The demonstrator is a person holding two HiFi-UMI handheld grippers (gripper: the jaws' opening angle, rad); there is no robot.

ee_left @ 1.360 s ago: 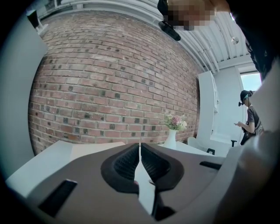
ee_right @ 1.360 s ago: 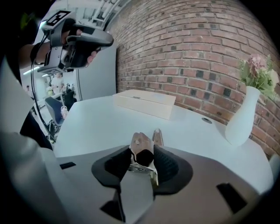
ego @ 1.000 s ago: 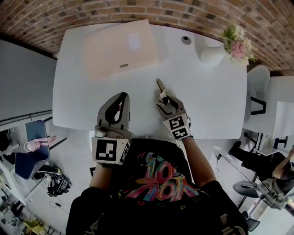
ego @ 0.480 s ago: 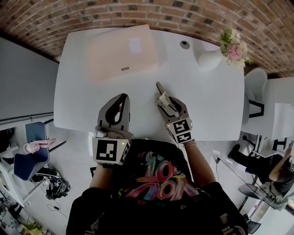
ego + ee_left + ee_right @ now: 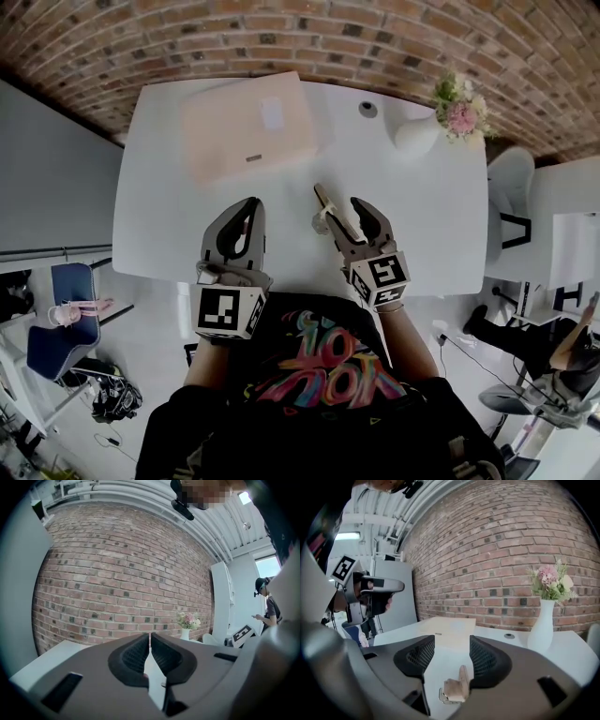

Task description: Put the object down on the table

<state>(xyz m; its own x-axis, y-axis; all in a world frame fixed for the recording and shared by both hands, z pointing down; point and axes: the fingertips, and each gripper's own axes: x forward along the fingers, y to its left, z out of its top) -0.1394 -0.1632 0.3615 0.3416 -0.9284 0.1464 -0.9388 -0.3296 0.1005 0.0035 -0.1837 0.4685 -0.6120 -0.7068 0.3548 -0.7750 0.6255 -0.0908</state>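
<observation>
Well, flowers [image 5: 459, 109] in vase [image 5: 415, 134]; obj [image 5: 328, 206] on table [image 5: 159, 216]

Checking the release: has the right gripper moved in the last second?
Yes. The right gripper has opened off the wooden piece lying on the table, its marker cube shifting right, away from the pink box.

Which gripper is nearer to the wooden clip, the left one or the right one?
Right. The right gripper has the wooden clip between its open jaws; the left gripper, shut, is apart from it, to the clip's left.

Wooden clip [image 5: 457, 688] — smooth matt table [image 5: 159, 216].
</observation>
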